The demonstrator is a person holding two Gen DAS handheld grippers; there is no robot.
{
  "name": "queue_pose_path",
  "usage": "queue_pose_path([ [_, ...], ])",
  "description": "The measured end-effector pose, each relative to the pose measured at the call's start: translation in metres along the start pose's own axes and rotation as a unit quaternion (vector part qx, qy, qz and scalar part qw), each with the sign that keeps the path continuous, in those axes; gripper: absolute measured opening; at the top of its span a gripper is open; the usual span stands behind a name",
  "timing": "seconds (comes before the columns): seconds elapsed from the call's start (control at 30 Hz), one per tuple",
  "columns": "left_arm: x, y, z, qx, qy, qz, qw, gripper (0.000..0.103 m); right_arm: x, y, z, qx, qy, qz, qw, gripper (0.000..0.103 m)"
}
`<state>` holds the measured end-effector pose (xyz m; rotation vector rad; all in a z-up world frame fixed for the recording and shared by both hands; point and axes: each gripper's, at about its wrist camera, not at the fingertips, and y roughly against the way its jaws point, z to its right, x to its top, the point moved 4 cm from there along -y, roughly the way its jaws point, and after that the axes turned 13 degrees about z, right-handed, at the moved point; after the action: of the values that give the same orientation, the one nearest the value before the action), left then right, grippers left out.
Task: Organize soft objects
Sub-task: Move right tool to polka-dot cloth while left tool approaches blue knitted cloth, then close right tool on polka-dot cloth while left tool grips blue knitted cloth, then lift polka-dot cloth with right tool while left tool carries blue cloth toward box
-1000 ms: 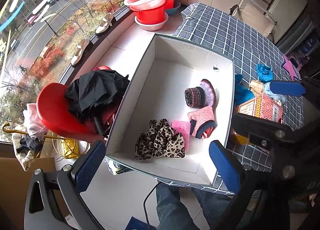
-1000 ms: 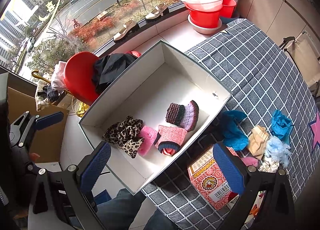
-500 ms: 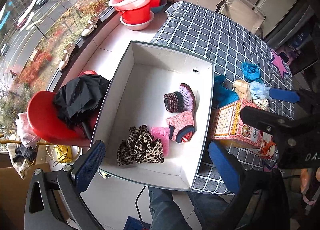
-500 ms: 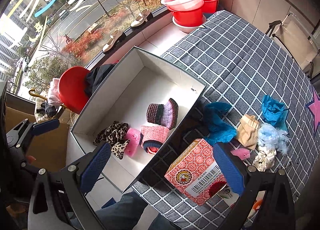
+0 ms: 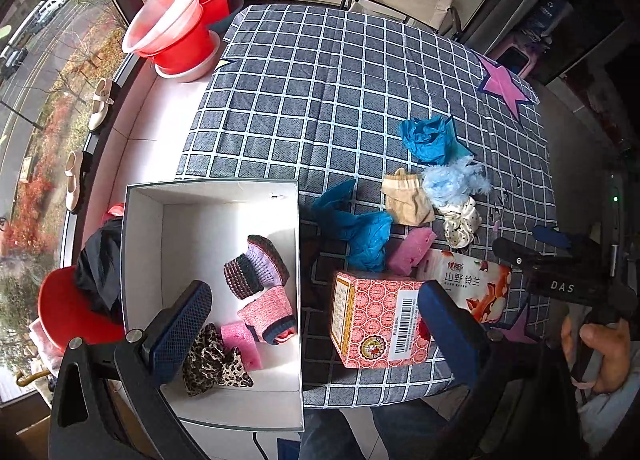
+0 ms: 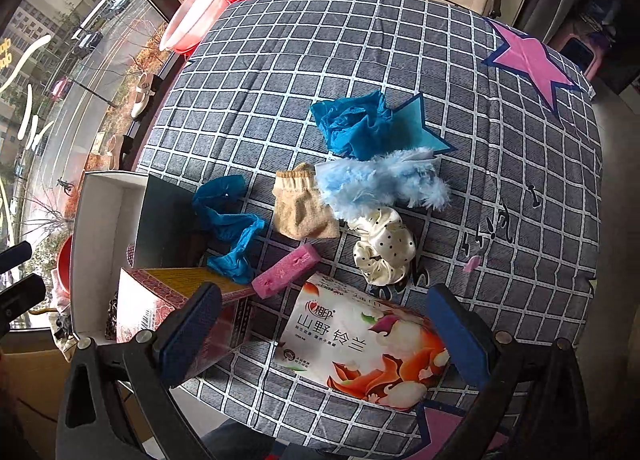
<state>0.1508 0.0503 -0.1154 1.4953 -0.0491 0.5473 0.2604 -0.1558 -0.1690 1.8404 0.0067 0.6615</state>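
Both tongs hang spread apart with nothing between their pads: the right tongs (image 6: 324,336) hover low over the tissue pack (image 6: 364,344) at the near edge of the counter (image 6: 500,163), and the left tongs (image 5: 316,328) straddle the gap between the white box (image 5: 140,260) and the red carton (image 5: 376,324). Just past the right tongs lie the soft things not yet sorted: a pink sponge (image 6: 286,270), a dotted scrunchie (image 6: 382,246), a tan sock (image 6: 302,207), a fluffy blue piece (image 6: 380,179) and two blue crumpled pieces (image 6: 230,227) (image 6: 356,123). The likeliest slip, as I judge it, is that the tongs close on the glossy pack or the stiff carton instead of a soft item, since both sit nearest the pads. The sponge touches the pack's far edge, so a reach for it may drag the pack along. The heap is tight, and a pinch could lift two pieces at once. The box already holds knitted socks (image 5: 260,264), a sponge and a leopard scrunchie (image 5: 214,360); the carton stands close against its wall and could be knocked off the counter edge.
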Motion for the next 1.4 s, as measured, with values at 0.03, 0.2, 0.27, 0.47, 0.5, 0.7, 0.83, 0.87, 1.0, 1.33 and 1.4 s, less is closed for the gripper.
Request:
queue_pose_path([
  [0.03, 0.007, -0.006, 0.006, -0.006, -0.001, -0.007, 1.0, 0.103, -0.002, -0.004, 0.011, -0.003, -0.012, -0.003, 1.0, 0.103],
  [0.2, 0.039, -0.04, 0.041, -0.029, 0.008, -0.039, 0.9988, 0.103, -0.021, -0.033, 0.058, -0.012, -0.065, -0.031, 0.997, 0.103],
  [0.27, 0.052, -0.058, 0.058, -0.03, 0.007, -0.049, 0.9984, 0.103, -0.026, -0.047, 0.069, -0.012, -0.08, -0.042, 0.996, 0.103],
  [0.47, 0.085, -0.129, 0.109, -0.058, 0.033, -0.09, 0.9937, 0.103, -0.027, -0.083, 0.078, 0.003, -0.099, -0.056, 0.993, 0.103],
  [0.5, 0.09, -0.141, 0.116, -0.056, 0.031, -0.093, 0.9936, 0.103, -0.026, -0.088, 0.077, 0.007, -0.099, -0.058, 0.993, 0.103],
  [0.7, 0.113, -0.205, 0.152, -0.012, -0.022, -0.092, 0.9955, 0.103, -0.018, -0.114, 0.074, 0.03, -0.092, -0.064, 0.993, 0.103],
  [0.83, 0.114, -0.242, 0.164, 0.007, -0.035, -0.108, 0.9935, 0.103, -0.014, -0.128, 0.071, 0.039, -0.086, -0.071, 0.993, 0.103],
  [0.87, 0.114, -0.249, 0.165, 0.008, -0.033, -0.113, 0.993, 0.103, -0.013, -0.131, 0.069, 0.041, -0.084, -0.071, 0.993, 0.103],
  [1.0, 0.115, -0.268, 0.168, 0.021, -0.03, -0.116, 0.9926, 0.102, -0.009, -0.135, 0.064, 0.042, -0.074, -0.062, 0.994, 0.096],
  [1.33, 0.101, -0.289, 0.179, -0.004, -0.057, -0.152, 0.9868, 0.047, -0.002, -0.133, 0.066, 0.07, -0.083, -0.061, 0.992, 0.034],
  [1.4, 0.1, -0.283, 0.181, -0.008, -0.063, -0.14, 0.9881, 0.041, -0.002, -0.126, 0.071, 0.077, -0.091, -0.052, 0.991, 0.034],
])
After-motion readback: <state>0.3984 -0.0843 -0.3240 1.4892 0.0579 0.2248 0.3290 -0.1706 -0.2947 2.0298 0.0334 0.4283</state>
